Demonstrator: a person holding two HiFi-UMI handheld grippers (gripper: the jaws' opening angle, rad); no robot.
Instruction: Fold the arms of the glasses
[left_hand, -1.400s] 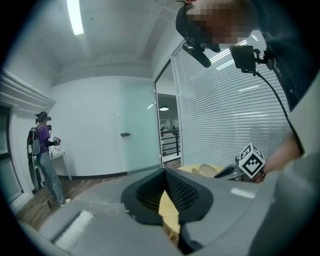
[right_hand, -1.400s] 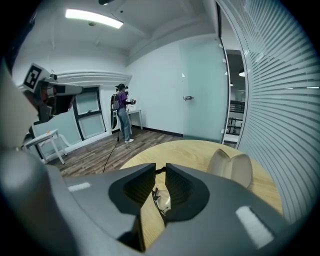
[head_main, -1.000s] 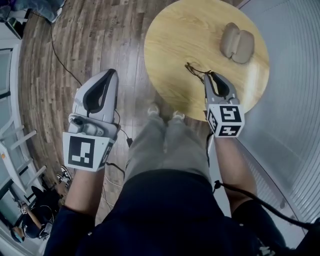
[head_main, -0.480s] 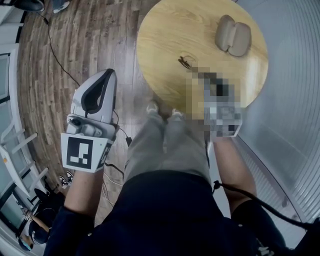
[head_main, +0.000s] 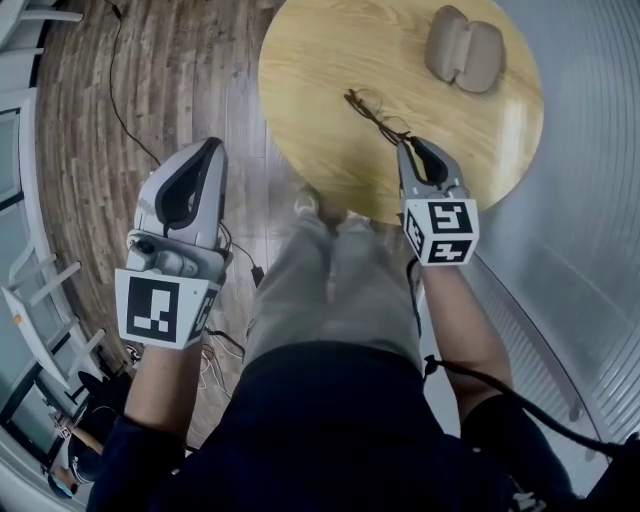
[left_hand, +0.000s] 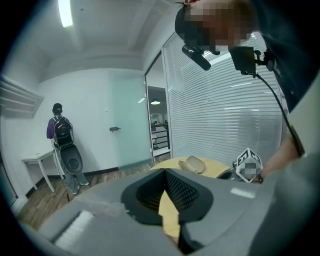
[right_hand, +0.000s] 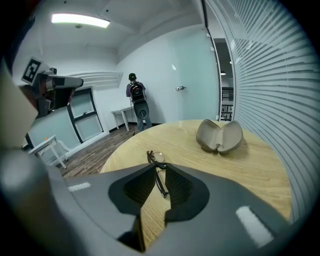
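Observation:
Thin dark-framed glasses (head_main: 372, 112) are at the near side of the round wooden table (head_main: 320, 80), arms unfolded. My right gripper (head_main: 402, 145) reaches in from the table's near edge, shut on one arm of the glasses. In the right gripper view that arm runs back between the pads and the lenses (right_hand: 156, 158) stick out past the right gripper (right_hand: 157, 167) tips. My left gripper (head_main: 212, 148) hangs over the wood floor left of the table, tips together and holding nothing. In its own view the left gripper (left_hand: 165, 171) points toward the table.
An open beige glasses case (head_main: 465, 52) lies at the table's far side, also in the right gripper view as the case (right_hand: 219, 136). Slatted blinds (head_main: 590, 200) wall the right. A cable (head_main: 120, 110) trails on the floor. A person with a backpack (right_hand: 136, 102) stands far off.
My right gripper has sunk toward the table with the glasses' arm still in it. The left gripper has drifted down and a little left. The head view has shifted.

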